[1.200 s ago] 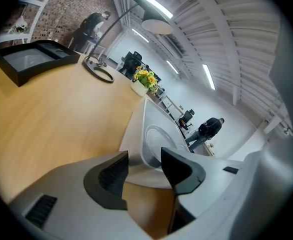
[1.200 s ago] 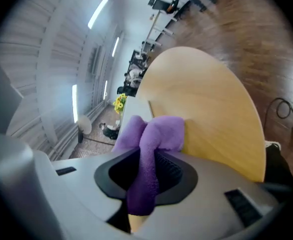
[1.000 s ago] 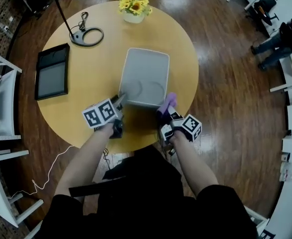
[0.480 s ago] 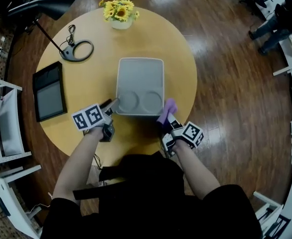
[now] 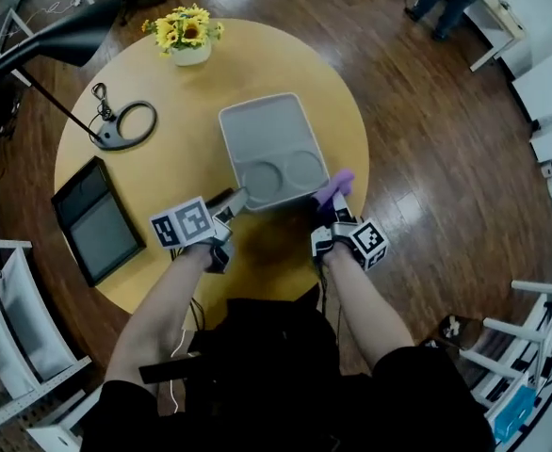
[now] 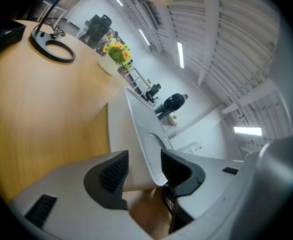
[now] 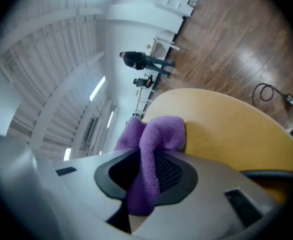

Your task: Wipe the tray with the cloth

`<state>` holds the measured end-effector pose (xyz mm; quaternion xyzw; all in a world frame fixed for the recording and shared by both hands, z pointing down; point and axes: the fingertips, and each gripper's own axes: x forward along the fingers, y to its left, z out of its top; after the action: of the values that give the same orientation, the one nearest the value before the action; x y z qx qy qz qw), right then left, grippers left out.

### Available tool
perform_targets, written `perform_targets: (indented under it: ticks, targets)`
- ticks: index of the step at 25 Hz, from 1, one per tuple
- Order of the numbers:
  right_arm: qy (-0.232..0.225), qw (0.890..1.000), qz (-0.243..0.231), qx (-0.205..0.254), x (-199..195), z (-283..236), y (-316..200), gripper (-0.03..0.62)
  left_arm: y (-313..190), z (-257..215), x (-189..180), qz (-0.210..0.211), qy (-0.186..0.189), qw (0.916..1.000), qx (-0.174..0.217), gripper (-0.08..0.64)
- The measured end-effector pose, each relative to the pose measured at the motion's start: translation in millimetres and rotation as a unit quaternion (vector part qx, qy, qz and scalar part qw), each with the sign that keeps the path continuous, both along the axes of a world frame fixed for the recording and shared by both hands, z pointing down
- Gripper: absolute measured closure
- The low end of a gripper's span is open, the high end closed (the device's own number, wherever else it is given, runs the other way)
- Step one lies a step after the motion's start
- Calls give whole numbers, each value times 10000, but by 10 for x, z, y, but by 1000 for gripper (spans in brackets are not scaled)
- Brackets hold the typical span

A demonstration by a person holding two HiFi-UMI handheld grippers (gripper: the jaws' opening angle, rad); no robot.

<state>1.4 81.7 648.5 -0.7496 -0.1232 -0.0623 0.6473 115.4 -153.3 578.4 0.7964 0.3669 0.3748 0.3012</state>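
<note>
Your left gripper (image 5: 234, 199) pinched the near-left corner of the grey tray (image 5: 267, 125), which lay just right of centre on the round wooden counter (image 5: 182, 172). Your right gripper (image 5: 333, 201) was clamped on the purple cloth (image 5: 338, 184), just beside the tray's 5 o'clock corner. Yellow flowers (image 5: 186, 31) stood at the counter's 12 o'clock, a lamp base (image 5: 130, 121) at 10 and a tablet (image 5: 97, 222) at 8. A glossy plank floor (image 5: 427, 139) surrounded the counter.

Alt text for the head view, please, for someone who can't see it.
Seen from above, the left claw grips the near left corner of a grey tray on a round wooden table, while the right claw holds a purple cloth beside the tray's near right corner.
</note>
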Motion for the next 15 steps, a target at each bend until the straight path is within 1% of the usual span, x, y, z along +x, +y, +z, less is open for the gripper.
perform_targets:
  ticks: [2, 4, 6, 9, 11, 15]
  targets:
    - [-88, 9984, 562, -58, -31, -10, -17, 505, -91, -103, 25, 154, 65, 9998, -77, 362]
    - [-191, 9959, 881, -60, -54, 17, -86, 506, -256, -147, 12, 240, 89, 9997, -49, 362]
    - [-270, 9935, 1104, 17, -99, 54, -188, 506, -452, -165, -49, 293, 78, 9995, 15, 362]
    - [-447, 9912, 1247, 45, -165, 81, -324, 505, -695, -238, -101, 351, 109, 9993, 61, 362]
    - [-485, 9907, 1272, 12, -172, 57, -416, 506, -815, -276, -99, 377, 148, 9991, 82, 364]
    - [-486, 9925, 1124, -57, -137, 27, -653, 505, -981, -263, -95, 412, 84, 9991, 51, 364]
